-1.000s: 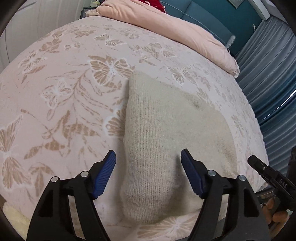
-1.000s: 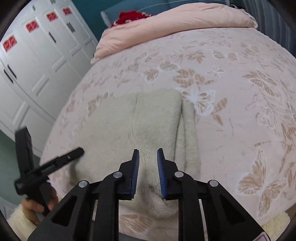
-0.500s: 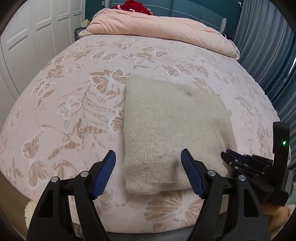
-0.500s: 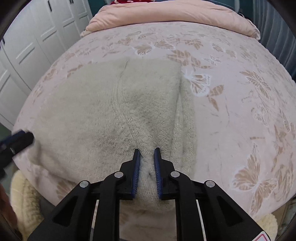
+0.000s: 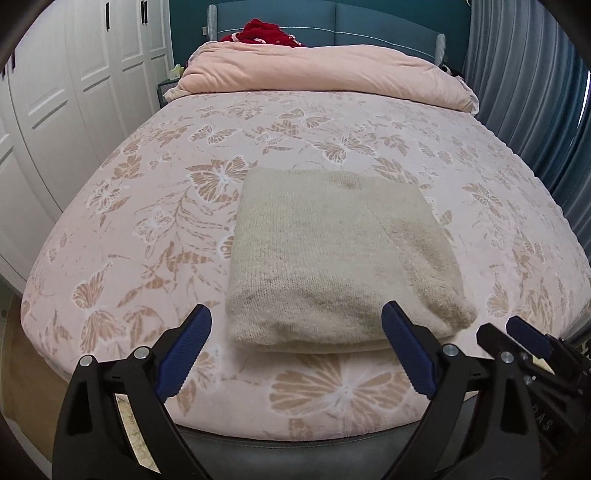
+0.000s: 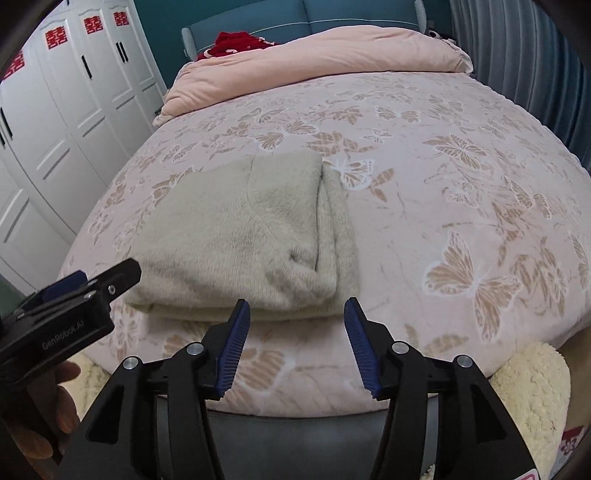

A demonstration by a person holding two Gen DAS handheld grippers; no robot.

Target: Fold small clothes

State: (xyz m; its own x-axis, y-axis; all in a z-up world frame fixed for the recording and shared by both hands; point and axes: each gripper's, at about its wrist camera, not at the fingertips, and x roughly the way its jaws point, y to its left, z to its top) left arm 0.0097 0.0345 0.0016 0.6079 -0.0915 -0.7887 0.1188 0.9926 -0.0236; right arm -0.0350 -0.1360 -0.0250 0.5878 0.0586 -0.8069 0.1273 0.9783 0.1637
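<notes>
A cream knitted garment lies folded into a thick rectangle near the foot edge of the bed; the right wrist view shows the same garment with its layered fold along the right side. My left gripper hangs back from the garment's near edge, jaws opening wide, nothing between them. My right gripper is also drawn back off the garment, jaws opening and empty. Each gripper appears at the edge of the other's view: the right gripper and the left gripper, held by a hand.
A pink rolled duvet and a red cloth lie at the head of the bed. White wardrobe doors stand on the left, grey curtains on the right. A cream fluffy rug covers the floor by the bed's foot.
Both grippers have pulled back from the garment toward the bed's foot. The right gripper, nearly shut over the knit before, has opened. The left gripper has opened wider and levelled out.
</notes>
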